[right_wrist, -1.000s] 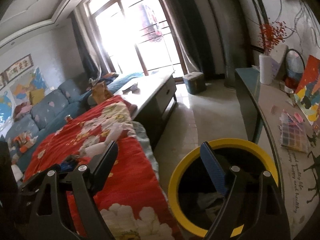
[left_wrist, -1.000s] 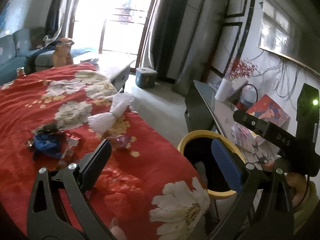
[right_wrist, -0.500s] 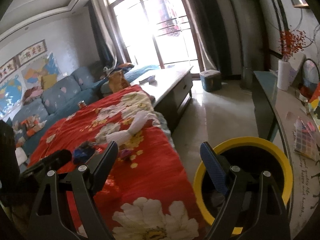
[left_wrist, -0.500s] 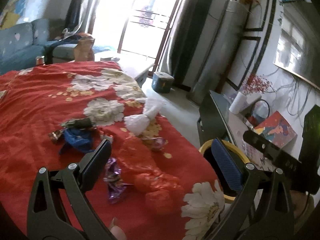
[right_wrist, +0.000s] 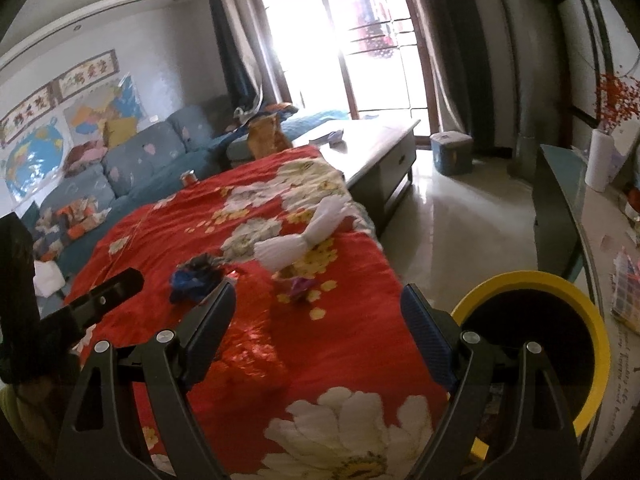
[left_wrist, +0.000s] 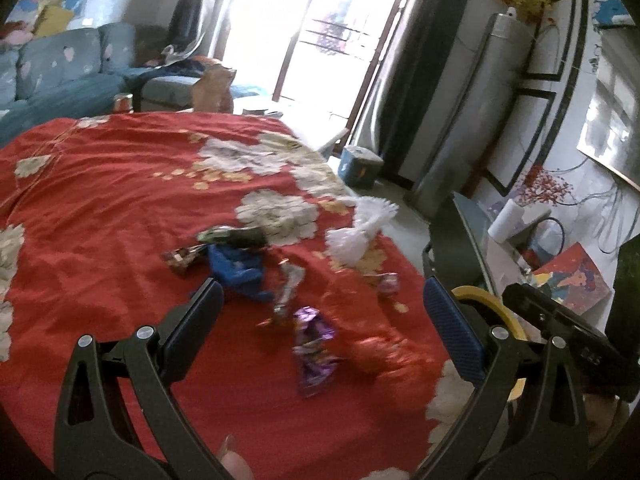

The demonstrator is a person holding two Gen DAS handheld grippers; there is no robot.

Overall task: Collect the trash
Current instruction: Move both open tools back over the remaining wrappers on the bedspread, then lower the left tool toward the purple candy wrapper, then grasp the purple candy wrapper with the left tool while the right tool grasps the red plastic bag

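a living room with a blue sofa (right_wrist: 132, 168) and bright glass doors; a red floral cloth (left_wrist: 120, 200) covers the table. only the right view shows wall maps (right_wrist: 36, 160). a yellow-rimmed bin (right_wrist: 560, 292) stands beside the table's edge. a white wad (left_wrist: 356, 236), blue wrapper (left_wrist: 236, 268) and purple wrapper (left_wrist: 314, 344) lie on the cloth. the left gripper (left_wrist: 320, 320) and right gripper (right_wrist: 316, 320) both gape wide, holding nothing.

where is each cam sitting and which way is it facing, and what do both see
Left wrist: rides the open left gripper, looking down over the red floral cloth at the purple wrapper; a fingertip shows at the bottom edge.
Right wrist: rides the open right gripper, facing along the cloth toward the window; the left gripper's body sits at its left edge.
Shared: the white tissue bundle, blue wrapper and yellow-rimmed bin.
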